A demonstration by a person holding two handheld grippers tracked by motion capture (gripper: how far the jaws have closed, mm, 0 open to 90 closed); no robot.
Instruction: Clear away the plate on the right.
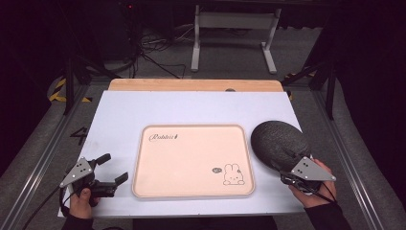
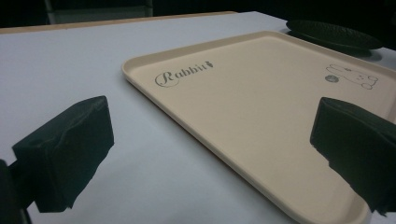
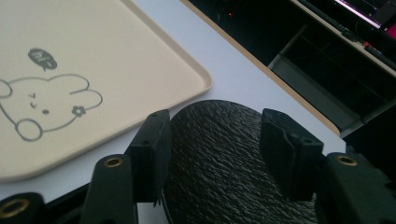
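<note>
A white table top (image 1: 143, 110) is seen from the high view, with a strip of bare wood along its far edge. A beige tray (image 1: 191, 160) lies flat near the middle of it, marked with the word "Rabbit" at its far left corner and a line-drawn rabbit at its near right corner. Just beside the tray's right edge, apart from it, a dark textured plate (image 1: 279, 143) is set on the table; in the right gripper view its rough black surface (image 3: 219, 163) is seen close to the tray's rounded corner (image 3: 140, 74). To the left of the tray, the left gripper (image 1: 114, 167) is held low with its jaws spread wide, nothing between them. At the plate's near side, the right gripper (image 3: 212, 154) is held with jaws parted over the plate's surface; whether the plate's rim is being touched cannot be told.
</note>
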